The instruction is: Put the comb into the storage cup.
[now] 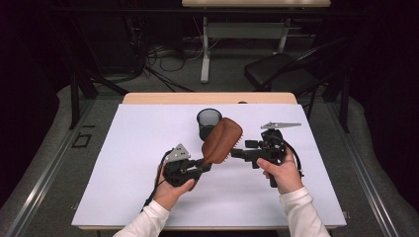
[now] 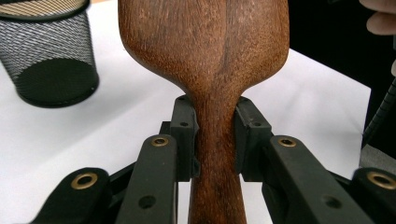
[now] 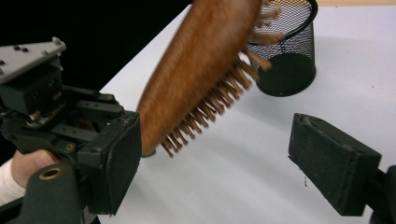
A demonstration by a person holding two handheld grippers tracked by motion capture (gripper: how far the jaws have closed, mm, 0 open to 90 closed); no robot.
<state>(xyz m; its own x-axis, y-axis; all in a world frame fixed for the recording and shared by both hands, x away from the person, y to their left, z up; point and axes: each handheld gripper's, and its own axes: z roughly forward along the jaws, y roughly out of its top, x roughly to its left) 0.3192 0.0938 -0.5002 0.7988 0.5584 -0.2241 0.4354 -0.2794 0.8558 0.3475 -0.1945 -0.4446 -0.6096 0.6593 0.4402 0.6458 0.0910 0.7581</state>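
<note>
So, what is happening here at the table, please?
A person holds a claw in each hand over a white table. The left claw is shut on the handle of a brown wooden hairbrush, lifted off the table with its head toward a black wire-mesh cup. In the right gripper view the bristles point down and sideways. The right claw is open, close beside the brush head, touching nothing.

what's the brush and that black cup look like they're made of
Brush: looks like wood, reddish-brown with visible grain and a smooth satin finish; bristle pins seem wooden too. Cup: apparently black metal wire mesh, see-through walls.
</note>
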